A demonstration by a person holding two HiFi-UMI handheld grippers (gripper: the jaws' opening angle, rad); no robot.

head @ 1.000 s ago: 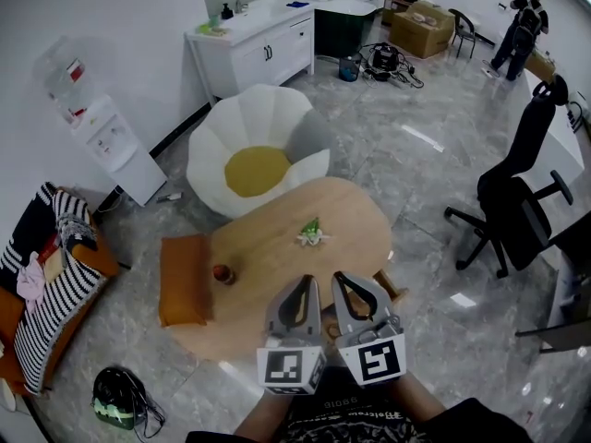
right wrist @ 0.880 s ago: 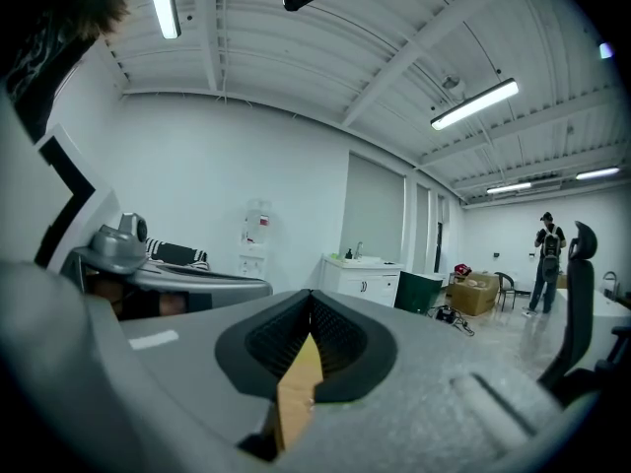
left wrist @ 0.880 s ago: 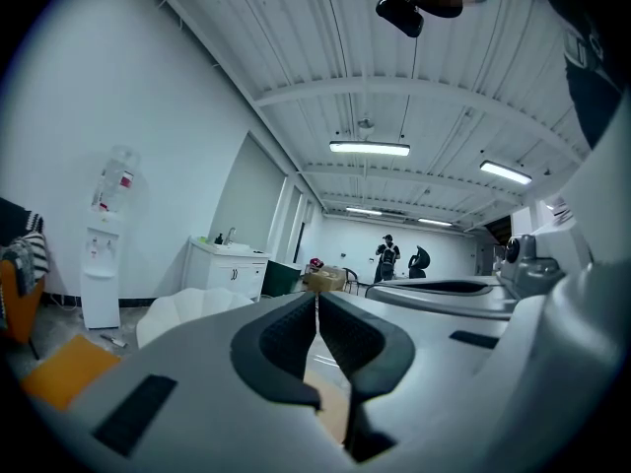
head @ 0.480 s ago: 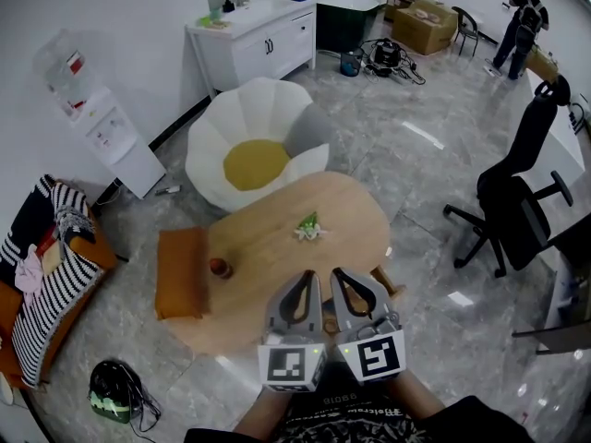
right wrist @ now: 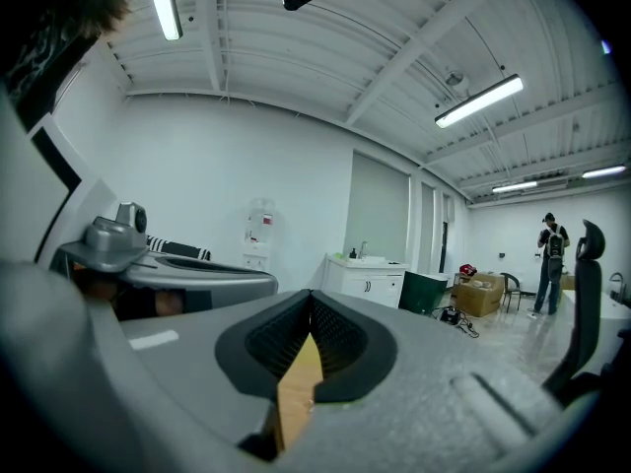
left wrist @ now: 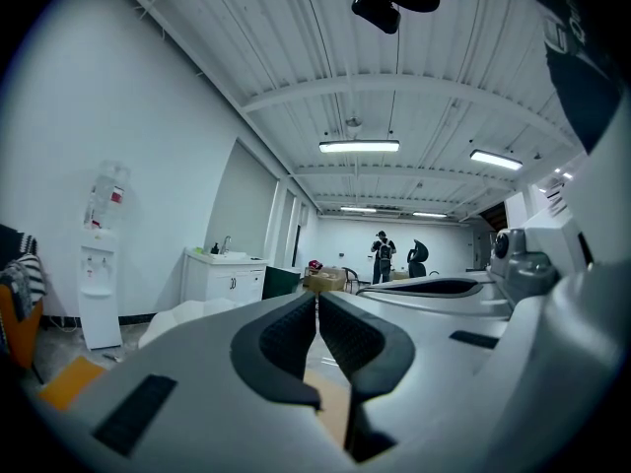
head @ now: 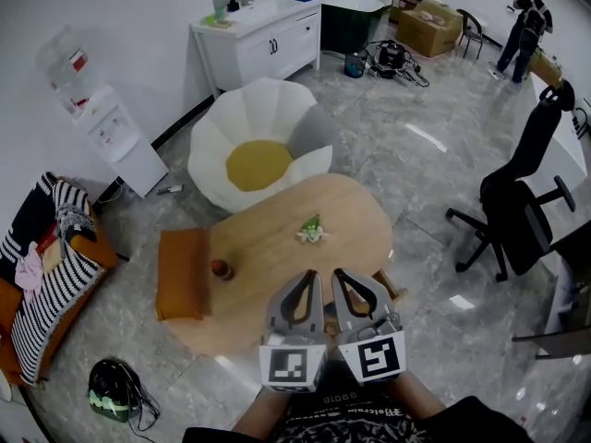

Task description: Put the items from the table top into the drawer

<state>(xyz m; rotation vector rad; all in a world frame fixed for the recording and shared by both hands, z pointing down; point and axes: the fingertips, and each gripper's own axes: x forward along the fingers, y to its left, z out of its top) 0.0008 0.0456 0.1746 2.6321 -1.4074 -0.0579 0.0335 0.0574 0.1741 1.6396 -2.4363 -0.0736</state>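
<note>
An oval wooden table [head: 277, 247] stands below me in the head view. On it lie a small green-and-white item [head: 312, 231] near the middle and a small dark red round item [head: 221, 269] at the left edge. An orange drawer [head: 180, 275] sticks out from the table's left side. My left gripper [head: 310, 276] and right gripper [head: 340, 276] hang side by side over the table's near edge, both shut and empty. In the left gripper view the jaw tips [left wrist: 316, 298] meet; in the right gripper view the tips [right wrist: 311, 296] meet too.
A white petal-shaped armchair [head: 259, 150] with a yellow cushion stands behind the table. A black office chair [head: 522, 201] is at the right, a striped sofa [head: 46, 275] at the left, a water dispenser [head: 102, 123] by the wall. A helmet [head: 113, 397] lies on the floor.
</note>
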